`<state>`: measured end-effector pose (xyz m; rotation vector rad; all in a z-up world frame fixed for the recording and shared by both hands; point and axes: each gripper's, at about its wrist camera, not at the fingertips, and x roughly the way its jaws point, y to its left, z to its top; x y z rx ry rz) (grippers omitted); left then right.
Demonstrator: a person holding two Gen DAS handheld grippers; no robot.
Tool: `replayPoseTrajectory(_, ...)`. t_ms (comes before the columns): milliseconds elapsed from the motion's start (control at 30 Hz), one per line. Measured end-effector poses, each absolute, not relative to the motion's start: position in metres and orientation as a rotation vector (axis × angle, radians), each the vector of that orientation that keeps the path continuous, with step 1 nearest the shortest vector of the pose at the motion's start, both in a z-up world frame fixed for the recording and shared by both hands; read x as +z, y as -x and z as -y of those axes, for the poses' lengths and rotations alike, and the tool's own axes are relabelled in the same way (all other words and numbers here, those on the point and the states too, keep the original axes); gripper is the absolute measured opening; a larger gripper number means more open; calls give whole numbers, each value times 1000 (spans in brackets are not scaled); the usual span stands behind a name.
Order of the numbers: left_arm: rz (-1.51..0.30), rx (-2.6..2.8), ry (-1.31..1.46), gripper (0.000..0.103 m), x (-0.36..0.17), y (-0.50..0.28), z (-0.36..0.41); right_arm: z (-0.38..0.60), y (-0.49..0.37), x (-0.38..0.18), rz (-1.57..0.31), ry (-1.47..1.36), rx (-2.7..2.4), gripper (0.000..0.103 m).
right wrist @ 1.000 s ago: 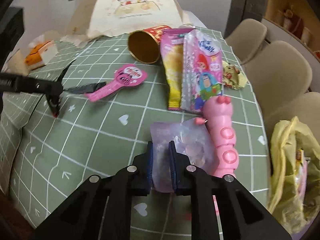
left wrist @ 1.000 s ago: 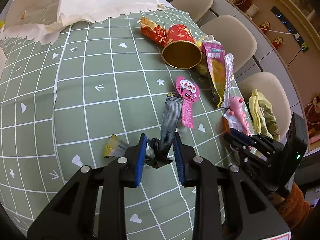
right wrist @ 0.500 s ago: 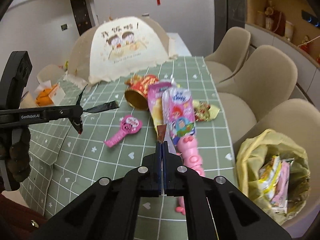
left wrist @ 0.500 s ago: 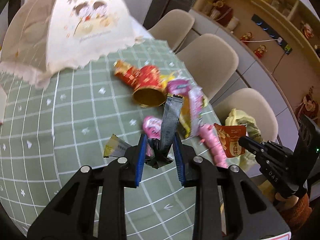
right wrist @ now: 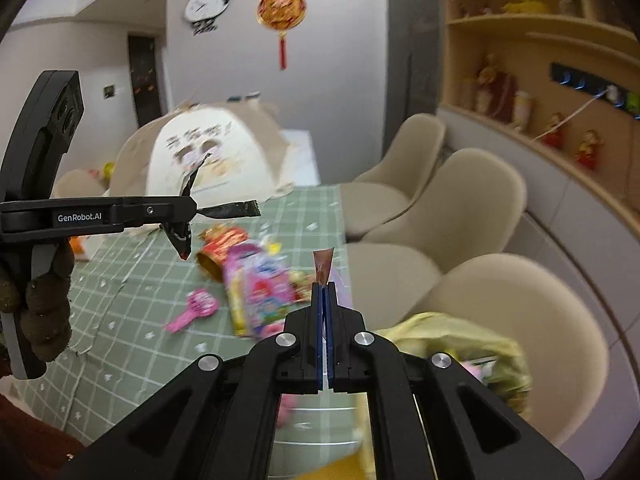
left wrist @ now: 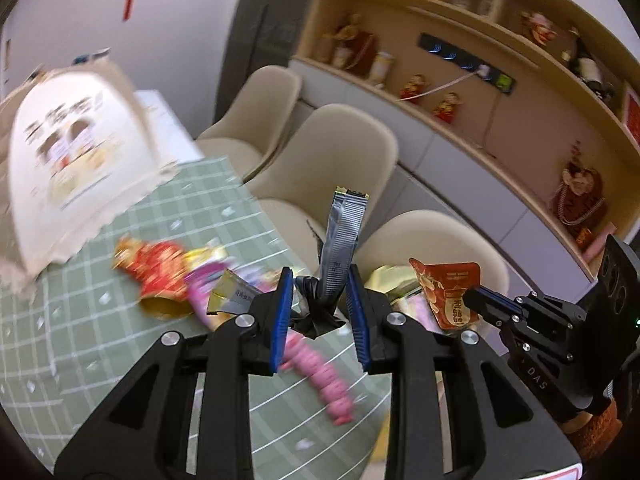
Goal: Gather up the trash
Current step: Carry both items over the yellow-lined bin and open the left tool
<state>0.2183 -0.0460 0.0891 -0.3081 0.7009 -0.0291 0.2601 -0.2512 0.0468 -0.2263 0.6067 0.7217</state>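
In the left wrist view the left gripper sits at the lower centre of the frame, its blue-padded fingers pinching a crumpled black and silver-grey ribbed foil wrapper, whose long strip rises from the grip towards the middle of the picture. A small yellow and white torn packet juts out to the left of the left finger; how it is attached cannot be told.

At the lower right of the same view the right gripper reaches in from the right edge, pressed together on a flat red-orange snack sachet with printed characters. In the right wrist view that gripper fills the lower centre with its pads squeezed tight, and only a thin brown-red corner of the sachet pokes above the tips.

Below, blurred, lies the green checked tablecloth. On it, left of centre, a red and gold paper cup lies on its side, beside a pink and yellow snack bag. A pink plastic caterpillar toy lies under the left fingers, and a pink hand-mirror-shaped wrapper lies on the cloth in the right view's lower left. A yellow plastic bag holding wrappers sits on a beige chair at that view's lower right. A cream mesh food cover stands at the upper left.
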Motion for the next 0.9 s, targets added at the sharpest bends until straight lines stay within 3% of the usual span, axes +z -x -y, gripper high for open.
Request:
replayPoseTrajectory(400,-716,-232,226,26,89,-300,172,376,-300,56,-562,164,523,4)
replayPoseTrajectory(900,-1013,-299,214,26,-12,-374,244,446,-327,22,-638,107,416,4)
